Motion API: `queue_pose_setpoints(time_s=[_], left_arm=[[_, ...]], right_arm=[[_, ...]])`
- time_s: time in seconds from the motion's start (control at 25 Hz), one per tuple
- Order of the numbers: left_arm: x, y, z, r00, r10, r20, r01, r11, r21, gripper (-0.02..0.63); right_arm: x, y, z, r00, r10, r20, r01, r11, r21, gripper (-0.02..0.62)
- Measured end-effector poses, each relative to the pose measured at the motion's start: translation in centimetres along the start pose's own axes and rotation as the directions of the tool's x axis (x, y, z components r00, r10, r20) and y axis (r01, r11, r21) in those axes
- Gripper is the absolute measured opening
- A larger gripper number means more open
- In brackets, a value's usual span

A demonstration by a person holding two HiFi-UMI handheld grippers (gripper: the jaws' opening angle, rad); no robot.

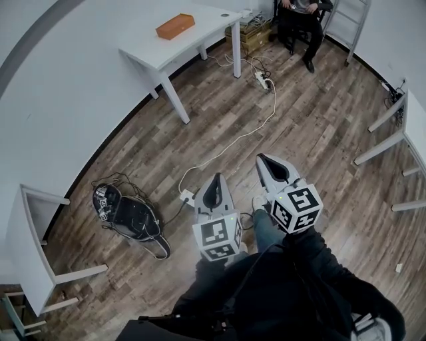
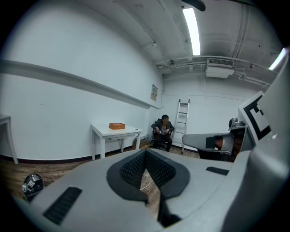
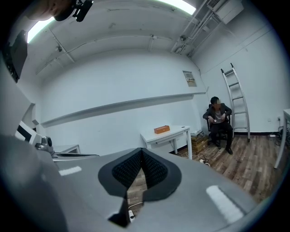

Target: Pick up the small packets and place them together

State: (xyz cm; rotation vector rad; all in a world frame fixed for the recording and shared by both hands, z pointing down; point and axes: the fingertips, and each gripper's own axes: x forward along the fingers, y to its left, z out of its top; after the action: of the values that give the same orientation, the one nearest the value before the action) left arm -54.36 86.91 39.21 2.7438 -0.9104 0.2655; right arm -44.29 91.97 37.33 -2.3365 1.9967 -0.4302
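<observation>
No small packets show in any view. An orange box (image 1: 175, 26) lies on a white table (image 1: 200, 33) against the far wall; the box (image 2: 117, 126) also shows ahead in the left gripper view, and the same box (image 3: 161, 129) in the right gripper view. My left gripper (image 1: 214, 178) and right gripper (image 1: 261, 158) are held side by side over the wooden floor, both pointing toward that table and well short of it. The left gripper (image 2: 146, 152) is shut with nothing between its pads. The right gripper (image 3: 141, 151) is shut and empty too.
A person sits on a chair (image 1: 303, 20) at the far end beside a ladder (image 1: 349, 20). A power strip with a white cable (image 1: 263, 80) lies on the floor. A black bag (image 1: 130, 216) lies at the left. Other white tables (image 1: 413, 126) stand at both sides.
</observation>
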Motion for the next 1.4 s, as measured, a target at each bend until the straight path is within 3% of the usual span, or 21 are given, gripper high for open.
queue_pose_setpoints(time_s=[0.44, 0.76, 1.08, 1.4], left_arm=[[15.0, -0.9, 5.6, 0.997, 0.067, 0.03, -0.066, 0.998, -0.022, -0.002], [22.6, -1.0, 7.5, 0.993, 0.119, 0.027, -0.118, 0.992, -0.037, -0.002], [27.6, 0.1, 8.9, 0.99, 0.139, 0.032, -0.138, 0.99, -0.028, -0.002], [35.4, 4.5, 11.2, 0.992, 0.115, 0.043, -0.114, 0.993, -0.025, -0.002]], right_arm=[[11.0, -11.2, 5.4, 0.999, 0.036, -0.025, -0.037, 0.999, -0.033, 0.002], [16.4, -16.4, 7.4, 0.994, 0.105, -0.039, -0.106, 0.994, -0.03, 0.002], [21.2, -19.3, 8.8, 0.992, 0.121, -0.031, -0.122, 0.992, -0.027, 0.002], [29.8, -21.4, 10.8, 0.995, 0.1, -0.013, -0.101, 0.994, -0.036, 0.002]])
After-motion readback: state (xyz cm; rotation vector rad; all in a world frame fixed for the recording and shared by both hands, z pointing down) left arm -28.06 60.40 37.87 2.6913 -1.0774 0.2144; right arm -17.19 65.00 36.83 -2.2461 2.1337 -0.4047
